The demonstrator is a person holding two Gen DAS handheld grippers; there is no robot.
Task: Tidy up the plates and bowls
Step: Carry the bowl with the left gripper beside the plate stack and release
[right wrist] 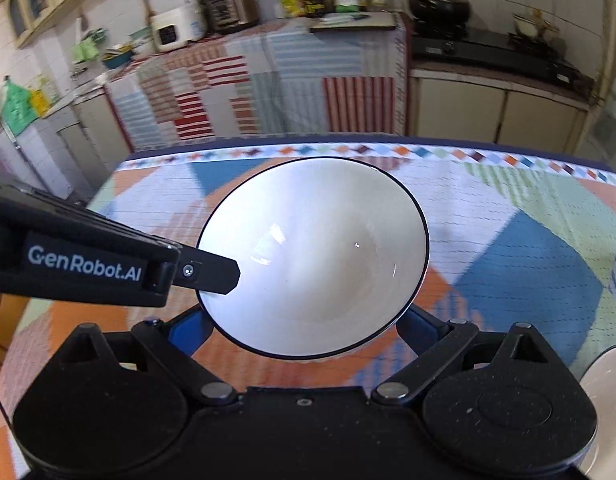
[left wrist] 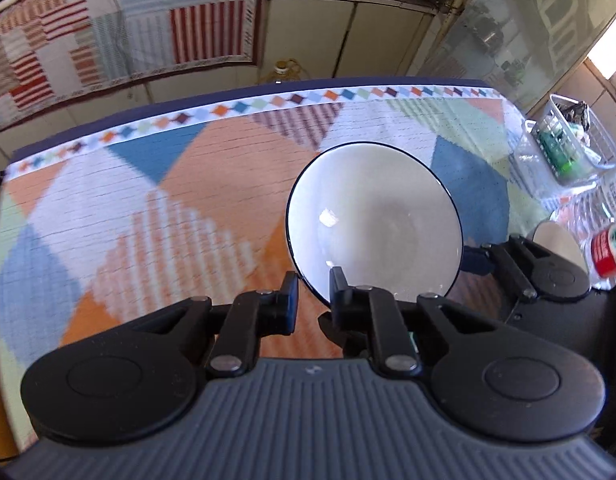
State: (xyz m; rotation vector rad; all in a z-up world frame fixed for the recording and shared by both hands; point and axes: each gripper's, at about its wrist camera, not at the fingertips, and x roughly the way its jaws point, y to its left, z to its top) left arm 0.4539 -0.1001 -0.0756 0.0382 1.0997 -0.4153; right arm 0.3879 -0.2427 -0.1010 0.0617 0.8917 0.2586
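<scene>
A white bowl (left wrist: 372,224) with a thin dark rim is held tilted over the patterned tablecloth (left wrist: 147,200). My left gripper (left wrist: 312,298) is shut on its near-left rim, one finger inside the bowl and one outside. In the right wrist view the same bowl (right wrist: 320,256) fills the middle, and the left gripper (right wrist: 223,280) reaches in from the left with a fingertip over the rim. My right gripper (right wrist: 301,330) straddles the bowl low down, its blue pads (right wrist: 187,334) against the outer wall on both sides. One right finger (left wrist: 478,260) shows beside the bowl's right edge.
A clear plastic basket (left wrist: 568,140) with small items stands at the table's right side, with a red-labelled container (left wrist: 606,252) and a pale round dish (left wrist: 556,240) nearer. Another pale dish edge (right wrist: 604,400) shows at lower right. The far table edge (right wrist: 348,142) faces kitchen cabinets.
</scene>
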